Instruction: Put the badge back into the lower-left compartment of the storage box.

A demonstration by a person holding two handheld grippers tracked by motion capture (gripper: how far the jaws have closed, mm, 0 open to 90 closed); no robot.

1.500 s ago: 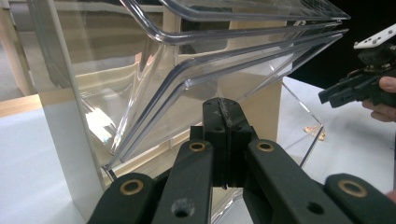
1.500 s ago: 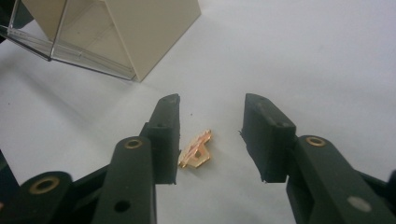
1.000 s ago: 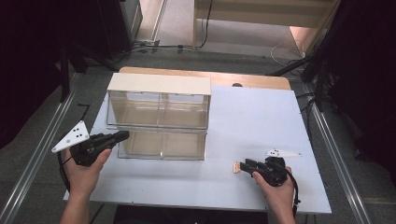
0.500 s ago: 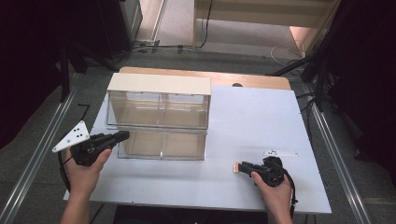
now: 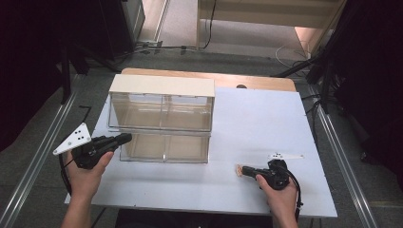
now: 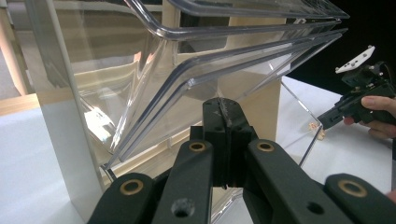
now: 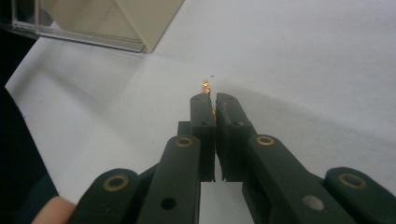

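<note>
Here the right tool is clenched on a small orange piece between its tips.

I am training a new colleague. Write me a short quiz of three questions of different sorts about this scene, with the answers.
1. True or false: the right gripper is shut on a small orange piece.
2. Multiple choice: the left gripper is at A) the lower left drawer of the clear drawer cabinet, B) the table's far edge, C) the floor.
3. Fill in: the cabinet has ___ rows of drawers.

Key: 1 true; 2 A; 3 two.
</note>
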